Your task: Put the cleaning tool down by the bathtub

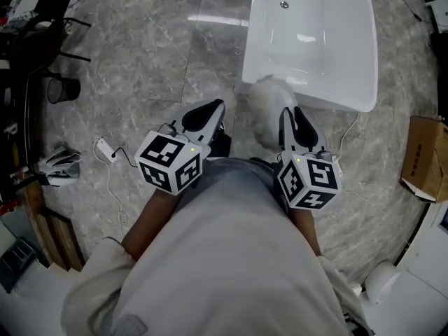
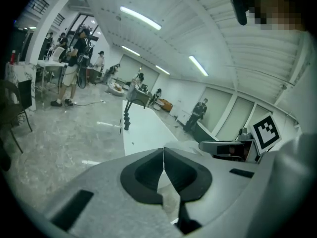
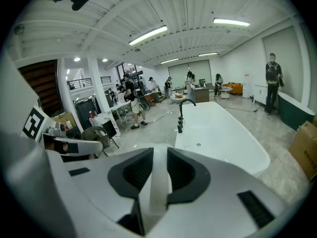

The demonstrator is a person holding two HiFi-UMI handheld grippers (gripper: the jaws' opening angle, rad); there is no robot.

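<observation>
Head view: the person is standing at the near end of the bathtub (image 1: 308,95), holding both grippers low ahead of the body. The cleaning tool (image 1: 269,102), white and fluffy-headed, is hanging just beside that end, over the floor (image 1: 140,47). Whether it is touching the floor cannot be determined.

Left gripper view: the left gripper (image 2: 163,158) is carrying nothing, its jaws meeting at the tips; it is judged idle.

Right gripper view: the right gripper (image 3: 154,168) is clamping the tool's pale handle (image 3: 152,195) between its pads, apparently keeping the head down by the tub for setting down, which is not yet done.
</observation>
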